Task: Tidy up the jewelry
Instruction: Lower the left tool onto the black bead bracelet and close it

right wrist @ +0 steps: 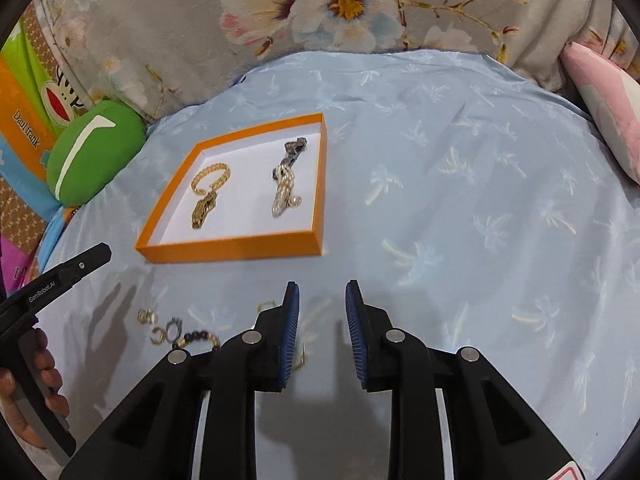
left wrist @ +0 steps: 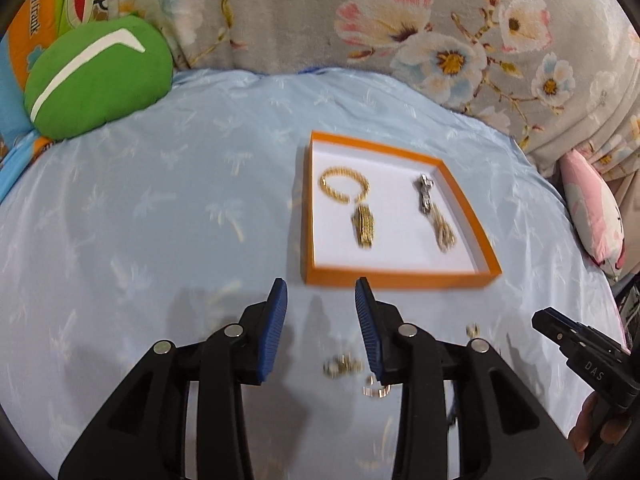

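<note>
An orange tray (left wrist: pixel 396 280) (right wrist: pixel 232 248) with a white floor lies on the blue sheet. It holds a gold chain bracelet (left wrist: pixel 344 184) (right wrist: pixel 210 178) with a gold pendant (left wrist: pixel 363 226) (right wrist: pixel 203 210), and a silver and pearl piece (left wrist: pixel 434 212) (right wrist: pixel 286 184). Small rings (left wrist: pixel 342 366) (right wrist: pixel 166 330) and a beaded bracelet (right wrist: pixel 200 338) lie loose on the sheet in front of the tray. My left gripper (left wrist: pixel 321 292) is open and empty above the rings. My right gripper (right wrist: pixel 322 292) is open and empty to the right of them.
A green cushion (left wrist: pixel 96 76) (right wrist: pixel 94 152) lies at the back left by a printed bag (right wrist: pixel 28 120). A floral blanket (left wrist: pixel 360 12) runs along the back. A pink pillow (left wrist: pixel 592 208) (right wrist: pixel 608 100) lies at the right.
</note>
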Motion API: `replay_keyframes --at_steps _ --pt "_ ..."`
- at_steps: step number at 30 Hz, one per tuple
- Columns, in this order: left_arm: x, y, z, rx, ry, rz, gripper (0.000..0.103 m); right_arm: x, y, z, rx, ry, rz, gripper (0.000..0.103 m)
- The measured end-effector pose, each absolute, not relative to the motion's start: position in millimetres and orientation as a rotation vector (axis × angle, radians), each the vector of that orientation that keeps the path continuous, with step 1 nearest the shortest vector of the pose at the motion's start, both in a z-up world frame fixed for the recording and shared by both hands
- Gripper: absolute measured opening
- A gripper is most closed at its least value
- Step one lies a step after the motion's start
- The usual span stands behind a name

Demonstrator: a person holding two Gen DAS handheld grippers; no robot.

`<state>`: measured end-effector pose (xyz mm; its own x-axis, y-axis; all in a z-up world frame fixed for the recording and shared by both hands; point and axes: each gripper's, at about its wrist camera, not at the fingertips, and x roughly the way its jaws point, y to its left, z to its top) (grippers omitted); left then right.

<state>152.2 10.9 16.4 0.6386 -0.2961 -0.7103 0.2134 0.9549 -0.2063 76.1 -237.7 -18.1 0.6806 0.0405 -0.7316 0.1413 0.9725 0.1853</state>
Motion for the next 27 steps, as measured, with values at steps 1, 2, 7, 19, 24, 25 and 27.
replay_keyframes --at_steps 1,2,7,19,24,25,27 --pt "145 11 14 -0.107 0.841 -0.297 0.034 70 -235 -21 0.232 0.831 -0.053 0.024" --pt "139 11 12 -0.109 0.848 -0.301 0.035 63 -232 -24 0.227 0.841 -0.047 0.024" --pt "114 12 1 -0.116 0.878 -0.310 0.041 39 -215 -37 0.204 0.872 -0.033 0.024" --pt "83 -25 -15 -0.096 0.934 -0.375 0.047 17 -212 -46 0.225 0.891 -0.037 0.024" --pt "88 -37 -20 -0.096 0.947 -0.366 0.047 14 -216 -43 0.232 0.881 -0.041 0.024" --pt "88 -39 -19 -0.097 0.947 -0.368 0.047 14 -218 -43 0.235 0.880 -0.044 0.024" --pt "86 -44 -18 -0.089 0.940 -0.377 0.047 12 -221 -43 0.241 0.879 -0.052 0.024"
